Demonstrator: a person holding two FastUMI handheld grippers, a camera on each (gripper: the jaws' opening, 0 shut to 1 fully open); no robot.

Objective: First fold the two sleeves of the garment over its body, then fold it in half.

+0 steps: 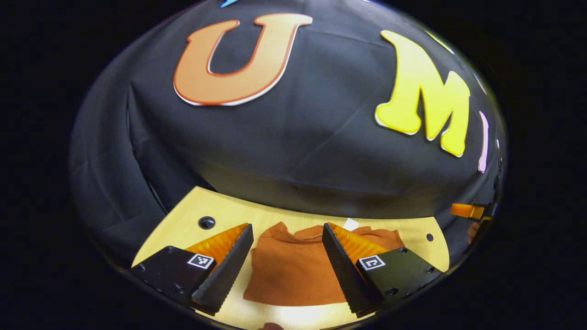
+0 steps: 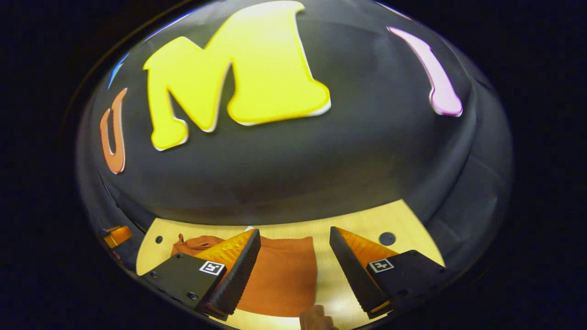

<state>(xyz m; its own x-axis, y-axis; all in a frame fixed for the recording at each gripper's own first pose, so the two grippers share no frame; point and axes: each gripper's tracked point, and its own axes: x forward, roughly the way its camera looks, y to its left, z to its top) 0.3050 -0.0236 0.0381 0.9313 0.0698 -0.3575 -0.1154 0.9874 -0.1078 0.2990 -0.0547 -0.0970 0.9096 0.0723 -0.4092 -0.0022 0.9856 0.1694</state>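
A rust-orange garment (image 1: 293, 270) lies on the light wooden table (image 1: 192, 206) as a compact, roughly rectangular bundle, with bunched cloth and a white tag (image 1: 351, 223) along its far edge. My left gripper (image 1: 287, 227) hangs open over it, a finger on each side, nothing between them. In the right gripper view the same garment (image 2: 279, 275) sits below and left of centre. My right gripper (image 2: 295, 230) is open above its right edge, with its left finger over the cloth and its right finger over bare table (image 2: 353, 220).
Small dark holes (image 1: 206, 222) (image 2: 387, 238) mark the table's far corners. The booth's black cloth wall rises right behind the table. The other gripper (image 1: 467, 211) (image 2: 117, 234) shows at each view's side edge. A small brownish shape (image 2: 314, 318) at the near edge is unclear.
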